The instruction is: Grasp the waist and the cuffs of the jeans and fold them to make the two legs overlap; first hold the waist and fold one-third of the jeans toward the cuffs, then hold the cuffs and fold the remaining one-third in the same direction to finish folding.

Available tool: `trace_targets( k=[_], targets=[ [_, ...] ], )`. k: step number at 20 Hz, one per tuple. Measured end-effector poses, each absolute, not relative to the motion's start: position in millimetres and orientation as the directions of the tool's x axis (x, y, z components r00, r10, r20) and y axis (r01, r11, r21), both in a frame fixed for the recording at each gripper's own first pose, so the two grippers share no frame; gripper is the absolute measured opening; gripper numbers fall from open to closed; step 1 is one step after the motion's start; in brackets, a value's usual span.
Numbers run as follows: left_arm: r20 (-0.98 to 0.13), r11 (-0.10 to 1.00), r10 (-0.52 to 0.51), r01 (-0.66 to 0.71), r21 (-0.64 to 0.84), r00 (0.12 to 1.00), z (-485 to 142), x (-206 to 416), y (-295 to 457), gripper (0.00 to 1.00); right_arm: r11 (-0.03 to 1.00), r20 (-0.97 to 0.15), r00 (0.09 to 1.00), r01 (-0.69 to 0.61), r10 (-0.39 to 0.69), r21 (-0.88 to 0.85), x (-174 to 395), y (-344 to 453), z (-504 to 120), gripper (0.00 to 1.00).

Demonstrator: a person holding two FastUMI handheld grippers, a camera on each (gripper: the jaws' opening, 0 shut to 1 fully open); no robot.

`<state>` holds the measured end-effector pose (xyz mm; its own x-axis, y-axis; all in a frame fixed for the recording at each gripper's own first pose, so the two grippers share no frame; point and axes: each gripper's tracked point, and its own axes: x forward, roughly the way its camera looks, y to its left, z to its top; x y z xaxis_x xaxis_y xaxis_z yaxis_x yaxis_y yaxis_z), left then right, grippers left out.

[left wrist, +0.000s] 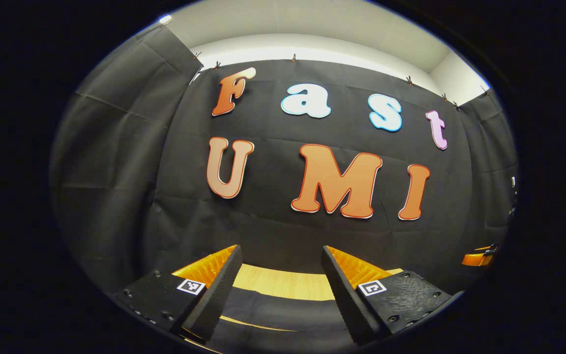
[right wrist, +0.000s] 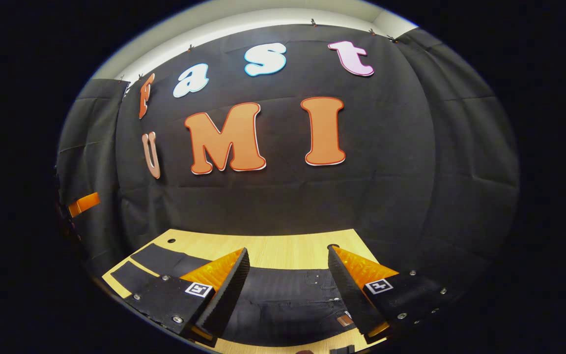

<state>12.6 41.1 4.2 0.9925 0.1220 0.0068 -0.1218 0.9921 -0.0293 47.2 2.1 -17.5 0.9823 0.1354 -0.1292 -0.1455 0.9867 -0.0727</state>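
1. Jeans point(right wrist: 283, 300) spread flat and dark on the wooden worktop point(right wrist: 273, 248), legs reaching toward the left in the right gripper view, waist end nearest the right claw point(right wrist: 287, 285).
2. Right claw wide open above the waist area, gripping nothing.
3. Left claw point(left wrist: 281, 287) likewise wide open and empty, poised over dark cloth, presumably the leg end.
4. Denim likely heavy, limp yet fairly stiff at seams; thick waistband and hemmed cuffs probably the firmest places to pinch.
5. Fold not yet begun; risk of catching only the top layer.
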Motion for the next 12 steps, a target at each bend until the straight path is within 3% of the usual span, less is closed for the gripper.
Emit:
trace_targets(
  k=[1, 5, 12],
  targets=[
    [0.004, 0.993, 0.114, -0.114, -0.008, 0.994, 4, 17, 48, 0.94, 0.989, -0.121, 0.986, -0.126, 0.117, -0.073, 48, 4, -18, 0.97],
    [-0.009, 0.996, 0.09, -0.09, 0.019, 0.996, 7, 29, 77, 0.95, 0.991, -0.105, 0.99, -0.099, 0.089, -0.091, 51, 28, -27, 0.97],
    [-0.103, 0.987, 0.147, -0.153, -0.053, 0.984, -27, 30, 119, 0.97, 0.983, -0.151, 0.975, -0.174, 0.162, -0.065, 71, 63, -35, 0.97]
  ],
)
